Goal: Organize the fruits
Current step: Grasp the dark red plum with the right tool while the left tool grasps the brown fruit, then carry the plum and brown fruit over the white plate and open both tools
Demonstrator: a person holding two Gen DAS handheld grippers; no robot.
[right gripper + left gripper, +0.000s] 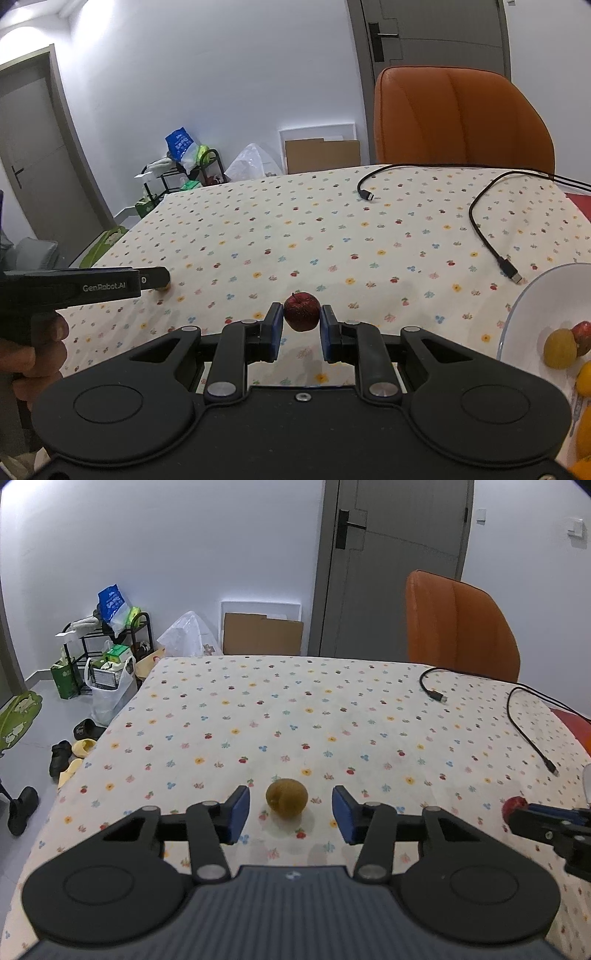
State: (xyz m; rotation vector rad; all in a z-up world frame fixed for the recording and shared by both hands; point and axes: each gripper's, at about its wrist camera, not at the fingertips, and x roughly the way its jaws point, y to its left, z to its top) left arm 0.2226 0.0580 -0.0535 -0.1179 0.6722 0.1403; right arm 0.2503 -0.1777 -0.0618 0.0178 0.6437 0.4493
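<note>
A brown kiwi [287,798] rests on the flower-print tablecloth [295,716]. My left gripper [290,814] stands open with its blue pads either side of the kiwi, apart from it. In the right wrist view, my right gripper [302,330] is shut on a small dark red apple [301,311], held just above the cloth. That apple [514,806] also shows at the right edge of the left wrist view. A white plate [524,314] at the right holds a yellow fruit [560,348], a red fruit [581,332] and orange fruits [585,376].
Two black USB cables [484,229] lie across the far right of the table. An orange chair [461,118] stands behind the table's far edge. A hand [33,354] holds the left gripper's body [85,286] at the left. Bags, a rack and shoes crowd the floor on the left.
</note>
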